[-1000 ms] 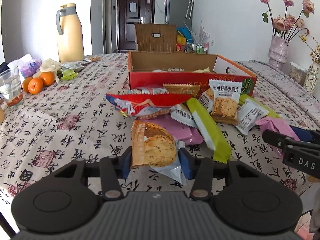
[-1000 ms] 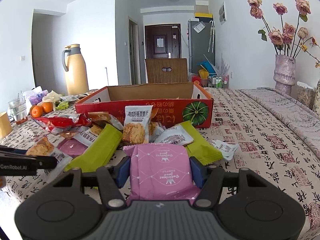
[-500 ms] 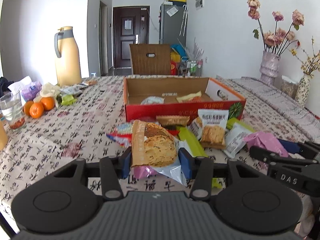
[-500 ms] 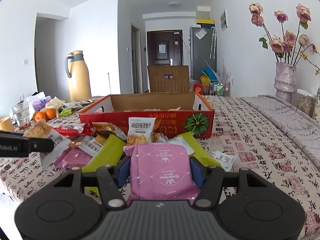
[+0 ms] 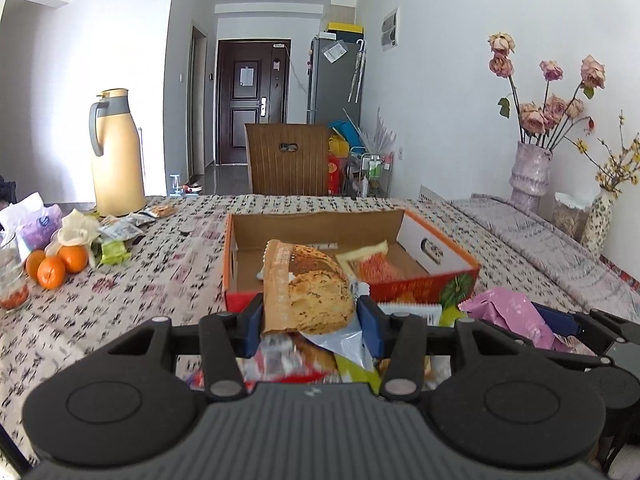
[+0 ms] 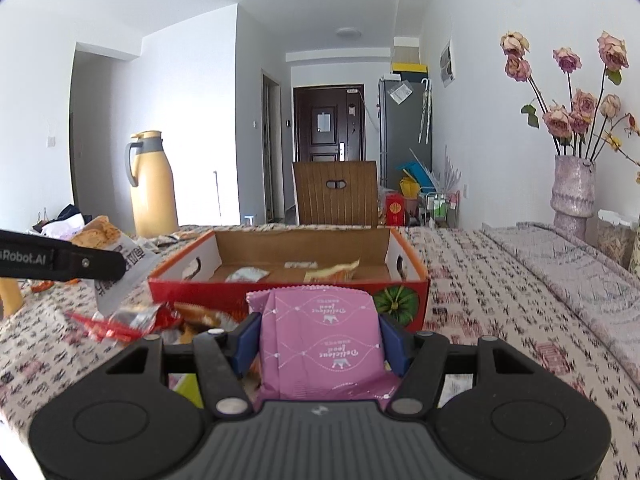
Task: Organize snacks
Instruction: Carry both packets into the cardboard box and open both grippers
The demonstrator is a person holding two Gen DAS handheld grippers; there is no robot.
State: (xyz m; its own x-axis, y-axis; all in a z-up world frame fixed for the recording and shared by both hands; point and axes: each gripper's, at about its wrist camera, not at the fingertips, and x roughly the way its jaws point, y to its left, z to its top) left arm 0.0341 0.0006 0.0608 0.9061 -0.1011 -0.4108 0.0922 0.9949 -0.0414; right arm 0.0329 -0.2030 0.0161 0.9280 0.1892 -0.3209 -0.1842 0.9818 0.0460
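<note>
Raised since a second ago: both packets, clear of the surface (image 5: pixel 160 280). Left gripper (image 5: pixel 310 314) jaws clamped on biscuit packet (image 5: pixel 308 292); right gripper (image 6: pixel 320 338) jaws clamped on pink packet (image 6: pixel 320 336). Red cardboard box (image 6: pixel 288 286) at twelve o'clock, long axis crosswise, left nearer.

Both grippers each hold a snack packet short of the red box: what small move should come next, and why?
Probably carry both forward over the red box. The left gripper clamps the biscuit packet, the right gripper the pink packet; both sit before its near wall, and the box has room.
</note>
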